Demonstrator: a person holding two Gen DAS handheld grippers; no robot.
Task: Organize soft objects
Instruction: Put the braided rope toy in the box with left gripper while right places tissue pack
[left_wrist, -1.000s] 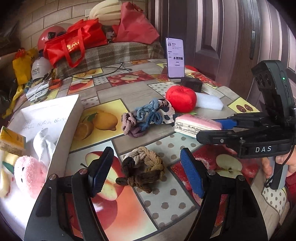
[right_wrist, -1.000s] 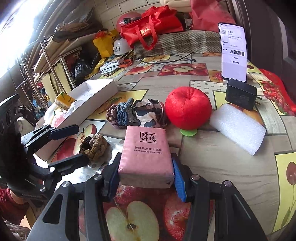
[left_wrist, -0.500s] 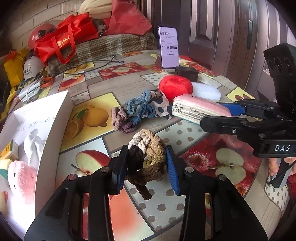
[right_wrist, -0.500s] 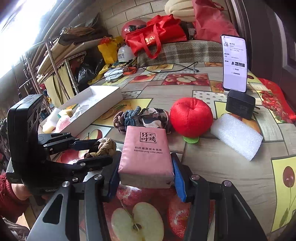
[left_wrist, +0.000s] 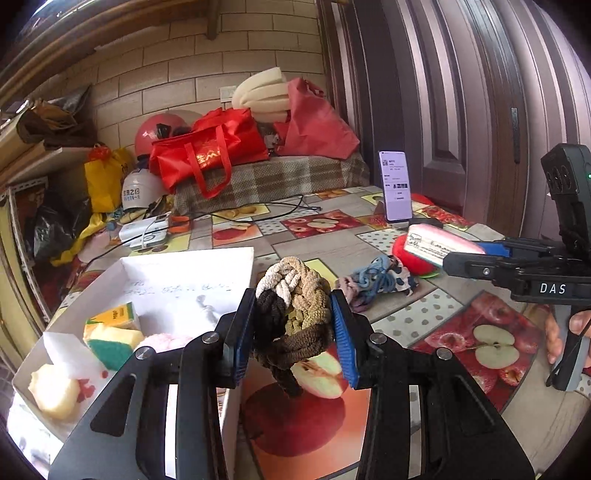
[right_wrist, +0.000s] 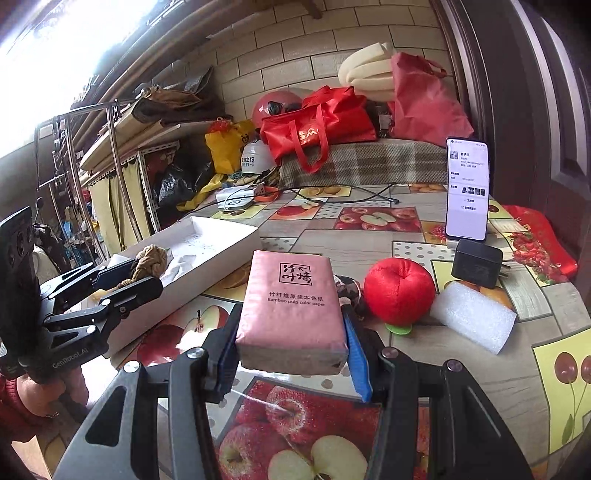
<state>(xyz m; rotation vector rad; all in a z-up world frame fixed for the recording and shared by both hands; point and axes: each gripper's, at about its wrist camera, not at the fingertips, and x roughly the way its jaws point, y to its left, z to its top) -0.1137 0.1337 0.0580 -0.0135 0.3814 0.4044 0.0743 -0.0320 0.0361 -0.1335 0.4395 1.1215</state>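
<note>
My left gripper (left_wrist: 293, 332) is shut on a brown and cream braided rope knot (left_wrist: 295, 314) and holds it in the air beside the near right corner of the white box (left_wrist: 192, 258). It also shows in the right wrist view (right_wrist: 147, 260). The box holds sponges (left_wrist: 110, 332) and a pink plush. My right gripper (right_wrist: 291, 343) is shut on a pink tissue pack (right_wrist: 291, 306), lifted off the table. A red plush apple (right_wrist: 399, 291), a white foam block (right_wrist: 472, 317) and a pile of knotted cloths (left_wrist: 376, 280) lie on the table.
A phone (right_wrist: 467, 188) stands upright behind a black charger (right_wrist: 476, 264) at the back right. Red bags (left_wrist: 207, 155), helmets and cables crowd the far end. The white box (right_wrist: 207, 243) lies along the left side of the fruit-patterned tablecloth.
My left gripper closed on the braided knot, lifted it off the table and carried it left toward the white box. My right gripper rose with the tissue pack.
</note>
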